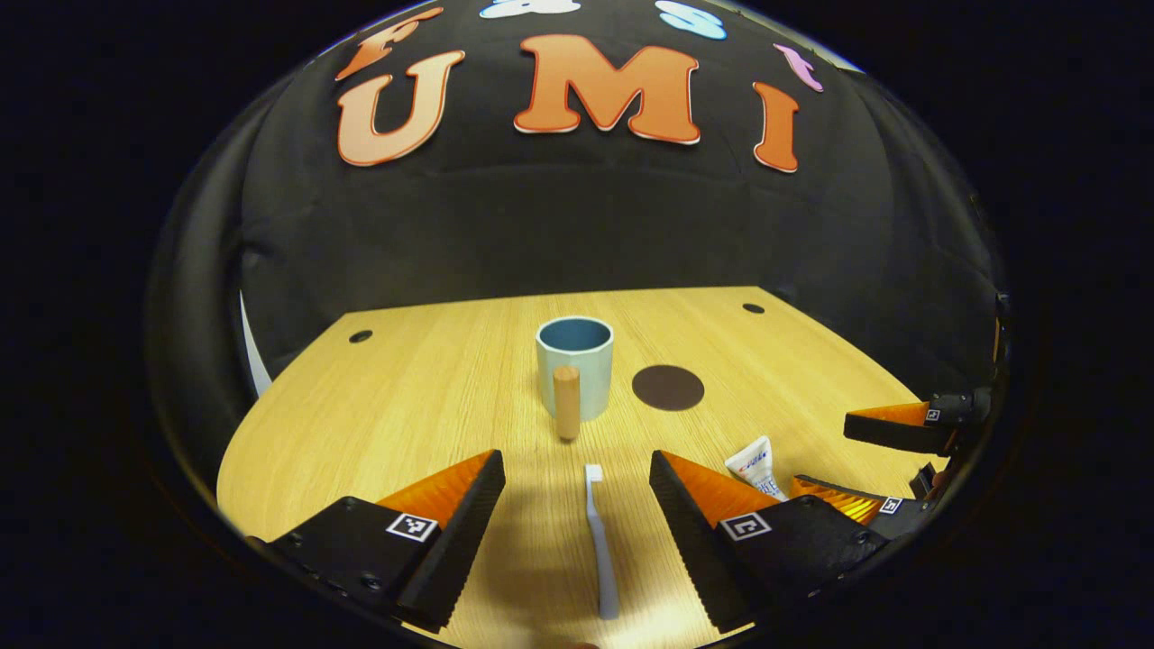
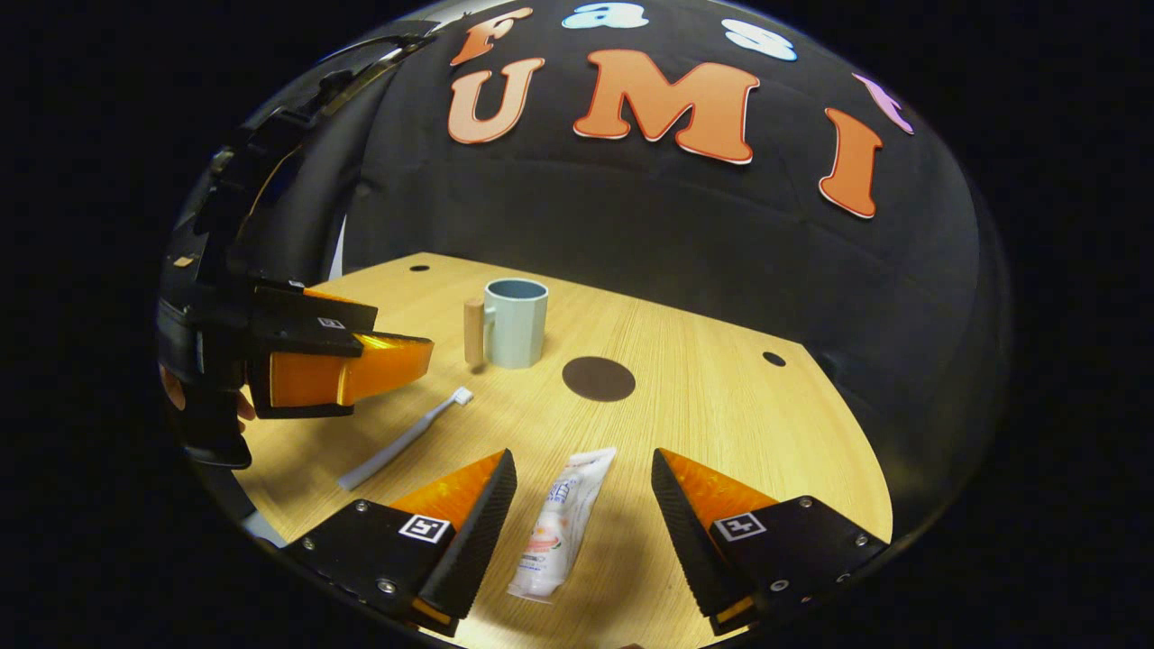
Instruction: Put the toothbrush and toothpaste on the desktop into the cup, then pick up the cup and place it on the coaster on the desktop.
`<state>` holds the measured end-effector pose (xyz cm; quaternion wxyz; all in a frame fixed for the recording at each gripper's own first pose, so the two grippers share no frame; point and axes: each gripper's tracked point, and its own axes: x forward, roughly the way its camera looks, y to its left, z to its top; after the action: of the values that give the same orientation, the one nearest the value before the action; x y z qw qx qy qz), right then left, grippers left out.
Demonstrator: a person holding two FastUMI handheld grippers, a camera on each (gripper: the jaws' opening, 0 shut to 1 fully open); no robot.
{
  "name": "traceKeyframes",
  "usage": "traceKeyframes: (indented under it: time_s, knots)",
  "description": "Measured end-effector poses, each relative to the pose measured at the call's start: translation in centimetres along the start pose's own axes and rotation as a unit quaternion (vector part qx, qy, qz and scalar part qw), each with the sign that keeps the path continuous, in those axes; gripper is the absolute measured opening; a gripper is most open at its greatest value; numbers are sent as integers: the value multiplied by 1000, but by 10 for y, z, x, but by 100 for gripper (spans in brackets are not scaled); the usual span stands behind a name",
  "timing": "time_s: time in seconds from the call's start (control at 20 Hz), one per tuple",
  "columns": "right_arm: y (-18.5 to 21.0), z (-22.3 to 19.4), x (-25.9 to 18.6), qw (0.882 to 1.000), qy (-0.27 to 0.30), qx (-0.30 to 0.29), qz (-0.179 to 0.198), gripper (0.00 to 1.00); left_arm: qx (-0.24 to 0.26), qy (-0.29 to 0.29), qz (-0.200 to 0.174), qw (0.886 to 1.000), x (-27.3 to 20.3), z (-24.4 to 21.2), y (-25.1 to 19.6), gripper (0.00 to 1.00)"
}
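Nothing done yet. Toothbrush (image 1: 599,541) lies flat on the desk (image 1: 406,406) near its front edge, between the spread, empty fingers of the left gripper (image 1: 577,532). Toothpaste (image 2: 561,523) likewise, inside the wide-open right gripper (image 2: 584,532). Cup (image 1: 575,365) stands empty mid-desk, just beside the bare coaster (image 1: 668,388). Both grasps, both drops and the cup move remain.

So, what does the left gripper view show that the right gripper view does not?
Left gripper view: the left gripper, open, frames the toothbrush, and the wooden handle of the cup faces the camera. Right gripper view: the right gripper, open, frames the full toothpaste tube; the handle sits left of the cup. Both: cup, dark coaster, wooden desktop.
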<state>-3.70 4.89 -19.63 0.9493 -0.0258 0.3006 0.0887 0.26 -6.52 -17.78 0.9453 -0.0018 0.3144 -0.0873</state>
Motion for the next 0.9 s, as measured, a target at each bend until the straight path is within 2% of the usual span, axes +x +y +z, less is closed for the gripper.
traceKeyframes:
  time_s: [0.3, 0.45, 0.6, 0.8, 0.85, 0.9]
  knots:
    - [6, -22, 5, 999, 45, -16, 9, 79, -6, 91, -10, 996, 14, -32, -6, 98]
    - [9, -32, 7, 997, 67, -18, 13, 77, -17, 135, -12, 991, 21, -49, -9, 98]
    - [13, -46, 16, 996, 88, -14, 19, 67, -37, 169, -12, 985, 29, -64, -11, 97]
    - [13, -60, 25, 993, 115, 0, 21, 64, -43, 197, -7, 979, 32, -71, -13, 92]
    - [13, -60, 28, 993, 118, 4, 20, 64, -43, 206, -6, 978, 34, -73, -15, 79]
    - [12, -59, 30, 993, 117, 8, 21, 63, -44, 212, -4, 976, 35, -77, -15, 80]
